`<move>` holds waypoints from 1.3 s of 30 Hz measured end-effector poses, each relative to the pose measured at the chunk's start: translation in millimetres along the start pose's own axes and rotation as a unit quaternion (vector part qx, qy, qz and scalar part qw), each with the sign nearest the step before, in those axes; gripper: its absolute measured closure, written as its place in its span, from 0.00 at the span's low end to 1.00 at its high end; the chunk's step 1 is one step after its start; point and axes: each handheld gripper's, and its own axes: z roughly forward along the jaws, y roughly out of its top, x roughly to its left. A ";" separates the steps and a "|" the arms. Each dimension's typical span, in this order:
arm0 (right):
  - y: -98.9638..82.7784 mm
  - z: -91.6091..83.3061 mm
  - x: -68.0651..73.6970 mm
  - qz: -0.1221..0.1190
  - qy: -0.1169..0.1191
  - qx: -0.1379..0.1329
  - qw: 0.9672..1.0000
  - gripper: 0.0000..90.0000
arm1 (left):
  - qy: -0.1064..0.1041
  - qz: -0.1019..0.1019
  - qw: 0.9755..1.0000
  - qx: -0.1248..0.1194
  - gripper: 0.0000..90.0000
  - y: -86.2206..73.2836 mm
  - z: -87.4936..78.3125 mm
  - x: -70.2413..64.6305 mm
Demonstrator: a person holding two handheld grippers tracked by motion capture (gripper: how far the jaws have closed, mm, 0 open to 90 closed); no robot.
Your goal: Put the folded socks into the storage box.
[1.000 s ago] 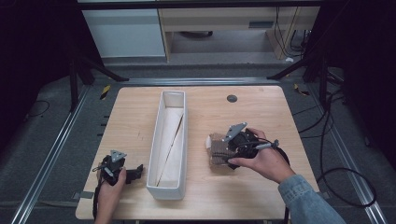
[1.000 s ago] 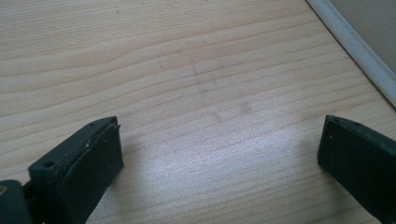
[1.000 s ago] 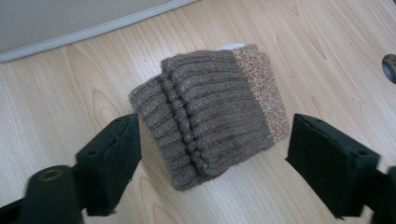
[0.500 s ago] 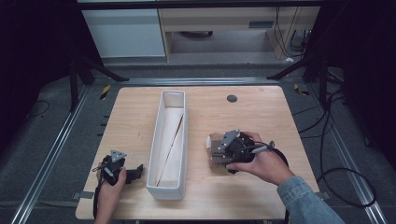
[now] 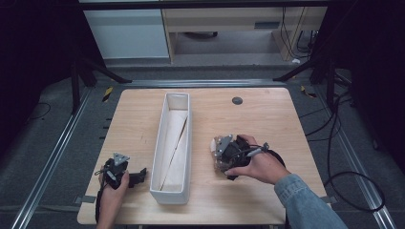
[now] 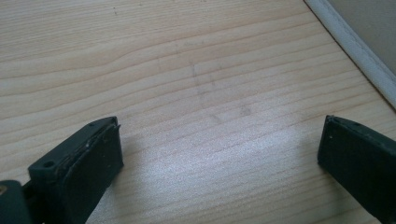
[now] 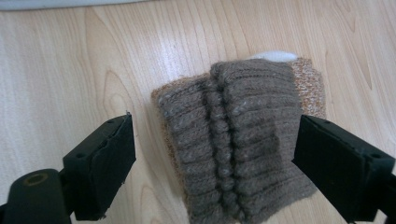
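- My right claw [image 7: 212, 163] hung over the folded brown ribbed knit sock bundle [image 7: 243, 144], which lay on the pale wooden counter [image 5: 267, 119] towards its right front part, just right of the long white rectangular bin [image 5: 173, 143].
- Its jaws had just been widening and stood apart, straddling the bundle; the right pad sat at its edge, likely lined up to pinch across the fold.
- My left claw [image 6: 219, 154] rested spread wide over bare wood near the front-left corner, out of the way beside the bin.
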 end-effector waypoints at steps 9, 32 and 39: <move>-5.2 13.5 3.4 -0.010 -0.006 0.013 1.000 0.09 | -0.001 0.000 1.000 0.000 0.00 0.1 0.1 -0.1; -10.5 30.9 2.9 -0.028 -0.050 0.047 0.997 0.38 | -0.001 0.002 1.000 0.002 0.00 0.3 0.0 0.1; -4.6 0.8 -16.6 0.019 -0.025 0.027 0.999 0.51 | -0.001 0.001 1.000 0.001 0.00 0.5 0.4 -0.1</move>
